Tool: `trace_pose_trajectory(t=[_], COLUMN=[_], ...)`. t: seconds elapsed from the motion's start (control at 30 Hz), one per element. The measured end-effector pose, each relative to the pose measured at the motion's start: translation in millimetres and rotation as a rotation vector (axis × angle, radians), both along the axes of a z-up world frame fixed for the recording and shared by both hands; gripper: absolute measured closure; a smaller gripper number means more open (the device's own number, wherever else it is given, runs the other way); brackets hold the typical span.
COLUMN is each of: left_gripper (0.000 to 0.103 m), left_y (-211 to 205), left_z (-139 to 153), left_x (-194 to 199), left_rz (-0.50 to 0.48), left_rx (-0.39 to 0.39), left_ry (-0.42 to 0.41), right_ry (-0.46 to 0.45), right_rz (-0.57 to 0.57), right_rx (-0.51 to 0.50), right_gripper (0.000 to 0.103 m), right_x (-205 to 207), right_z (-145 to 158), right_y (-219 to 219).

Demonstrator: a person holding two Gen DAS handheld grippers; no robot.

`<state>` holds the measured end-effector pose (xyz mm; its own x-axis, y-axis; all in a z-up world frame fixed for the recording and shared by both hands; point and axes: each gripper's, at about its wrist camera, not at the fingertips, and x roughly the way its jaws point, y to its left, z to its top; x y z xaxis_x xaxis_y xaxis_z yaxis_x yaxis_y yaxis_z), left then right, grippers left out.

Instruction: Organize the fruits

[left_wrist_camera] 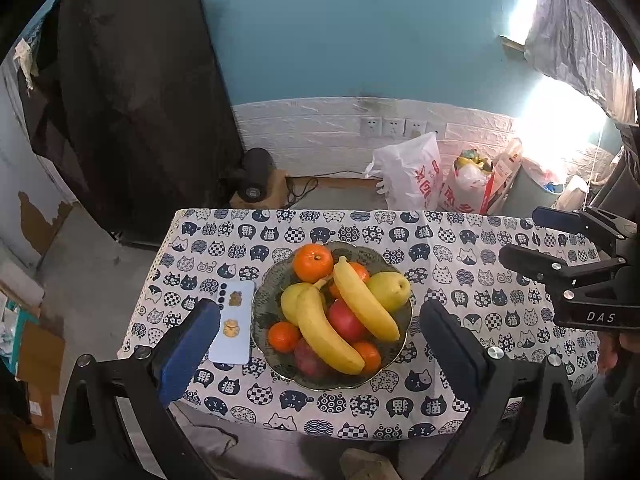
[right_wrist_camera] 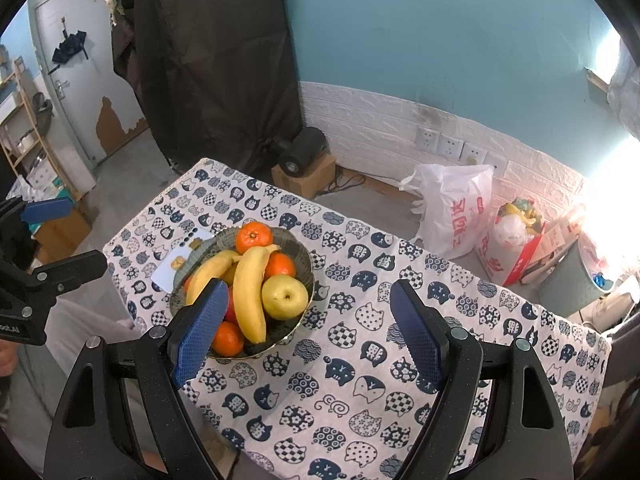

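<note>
Left wrist view: the left gripper (left_wrist_camera: 320,344) is hovering above the near edge of the table, its jaws standing wide apart with nothing between the blue pads (left_wrist_camera: 188,344). The fruit bowl (left_wrist_camera: 264,280) is sitting near the middle of the cat-print tablecloth (left_wrist_camera: 460,264), framed between the two fingers. It is holding two bananas (left_wrist_camera: 328,332), two pears (left_wrist_camera: 390,290), several oranges (left_wrist_camera: 313,263) and red apples (left_wrist_camera: 347,319), all piled together. A pale phone (left_wrist_camera: 234,328) is lying flat just beside the bowl's left rim. The right gripper (left_wrist_camera: 528,236) is showing at the right edge, its jaws released and empty.

Right wrist view: the right gripper (right_wrist_camera: 308,332) is hanging over the tablecloth (right_wrist_camera: 360,360), jaws spread wide, gripping nothing. The bowl (right_wrist_camera: 298,252) is sitting to the left of centre, partly hidden behind the left pad (right_wrist_camera: 200,330). The phone (right_wrist_camera: 176,268) is lying beyond it. The left gripper (right_wrist_camera: 60,232) is entering at the left edge, likewise spread and empty.
</note>
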<state>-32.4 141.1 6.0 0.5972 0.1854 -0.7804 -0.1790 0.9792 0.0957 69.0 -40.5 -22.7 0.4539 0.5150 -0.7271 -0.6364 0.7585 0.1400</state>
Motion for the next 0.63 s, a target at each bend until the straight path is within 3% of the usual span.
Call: trace_pose_trajectory(t=[0.63], left_gripper=[0.002], left_y=[-2.4], left_z=[-3.3], left_x=[-0.6], left_rz=[-0.015], left_rx=[-0.008], left_ry=[0.013], right_ry=[0.000], right_rz=[0.000], right_rx=[-0.001], right_gripper=[0.021], right_x=[-0.2], right_z=[0.2], right_y=[-0.1])
